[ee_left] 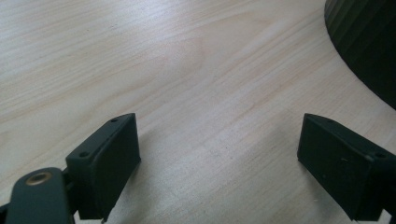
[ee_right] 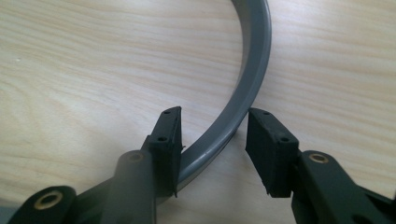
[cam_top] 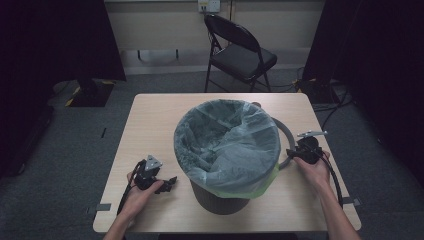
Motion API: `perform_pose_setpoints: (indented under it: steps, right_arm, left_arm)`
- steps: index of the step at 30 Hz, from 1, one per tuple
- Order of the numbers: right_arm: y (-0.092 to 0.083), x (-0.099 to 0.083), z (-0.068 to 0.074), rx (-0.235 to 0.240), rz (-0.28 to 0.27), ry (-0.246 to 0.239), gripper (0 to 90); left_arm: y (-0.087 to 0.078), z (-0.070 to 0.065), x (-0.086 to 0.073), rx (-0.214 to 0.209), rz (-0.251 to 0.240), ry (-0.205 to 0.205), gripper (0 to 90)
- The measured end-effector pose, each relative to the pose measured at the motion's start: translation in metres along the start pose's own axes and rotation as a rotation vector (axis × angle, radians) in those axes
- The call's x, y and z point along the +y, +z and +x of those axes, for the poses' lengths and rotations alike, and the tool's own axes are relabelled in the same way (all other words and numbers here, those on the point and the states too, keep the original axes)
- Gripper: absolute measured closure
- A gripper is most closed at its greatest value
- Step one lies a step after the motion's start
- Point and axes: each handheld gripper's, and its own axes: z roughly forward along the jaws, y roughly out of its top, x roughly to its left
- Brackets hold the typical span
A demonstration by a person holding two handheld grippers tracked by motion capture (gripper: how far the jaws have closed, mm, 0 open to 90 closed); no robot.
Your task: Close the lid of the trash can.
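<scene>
A dark round bin (cam_top: pixel 220 200) lined with a pale grey-green bag (cam_top: pixel 227 142) stands in the middle of the wooden table (cam_top: pixel 150 125). Behind its right side lies a grey plastic ring (cam_top: pixel 289 137), partly hidden by the bin. My right gripper (cam_top: pixel 291 154) sits at the ring's near end. In the right gripper view the ring (ee_right: pixel 252 70) passes between the jaws of that gripper (ee_right: pixel 214 135): the left pad is at the ring, the right pad stands off it. My left gripper (cam_top: pixel 170 184) rests low on the table left of the bin, wide open (ee_left: pixel 219 154) over bare wood, the bin's wall (ee_left: pixel 369 42) close by.
A black folding chair (cam_top: pixel 240 52) stands on the carpet beyond the table's far edge. Dark curtains hang at both sides, and cables (cam_top: pixel 330 107) lie on the floor at the right. Bare tabletop stretches left of the bin.
</scene>
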Motion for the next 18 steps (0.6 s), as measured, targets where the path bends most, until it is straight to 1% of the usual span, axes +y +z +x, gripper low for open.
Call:
perform_pose_setpoints:
  steps: [2,3,4,5,6,7,9,10,11,15,16,18]
  right_arm:
    - [0.001,0.0,-0.005,0.003,0.012,0.02,56.3]
    - [0.002,-0.001,-0.008,-0.018,0.036,0.02,56.6]
    - [0.004,-0.002,-0.009,-0.044,0.056,0.006,57.7]
    - [0.004,-0.004,-0.015,-0.031,0.038,0.036,58.4]
    - [0.004,-0.004,-0.018,-0.015,0.03,0.054,59.1]
    - [0.004,-0.005,-0.02,-0.01,0.02,0.049,59.1]
    - [0.004,-0.007,-0.021,-0.006,0.006,0.055,59.1]
    - [0.003,-0.008,-0.021,-0.005,0.007,0.067,59.1]
    - [0.003,-0.007,-0.022,-0.008,0.015,0.086,58.6]
    - [0.004,-0.001,-0.023,-0.015,0.056,0.108,56.6]
    - [0.005,0.0,-0.022,-0.032,0.057,0.113,56.9]
    - [0.006,0.002,-0.023,-0.05,0.059,0.124,57.1]
  left_arm:
    - [0.0,0.0,0.0,-0.001,0.002,-0.001,12.1]
    - [0.0,0.0,0.0,-0.001,0.003,0.001,11.8]
    - [0.001,0.001,0.0,-0.002,0.003,0.006,11.4]
    - [0.001,0.001,0.001,-0.003,0.003,0.007,11.1]
    - [0.001,0.001,0.001,-0.003,0.006,0.004,10.9]
    - [0.001,0.001,0.001,-0.005,0.006,0.007,10.9]
    - [0.001,0.001,0.001,-0.005,0.007,0.008,10.8]
    - [0.001,0.001,0.001,-0.005,0.006,0.008,10.7]
    - [0.001,0.001,0.001,-0.005,0.007,0.008,10.7]
    - [0.001,0.002,0.001,-0.007,0.007,0.012,10.7]
    - [0.001,0.002,0.001,-0.007,0.007,0.011,10.6]
    - [0.001,0.002,0.001,-0.009,0.005,0.01,10.5]
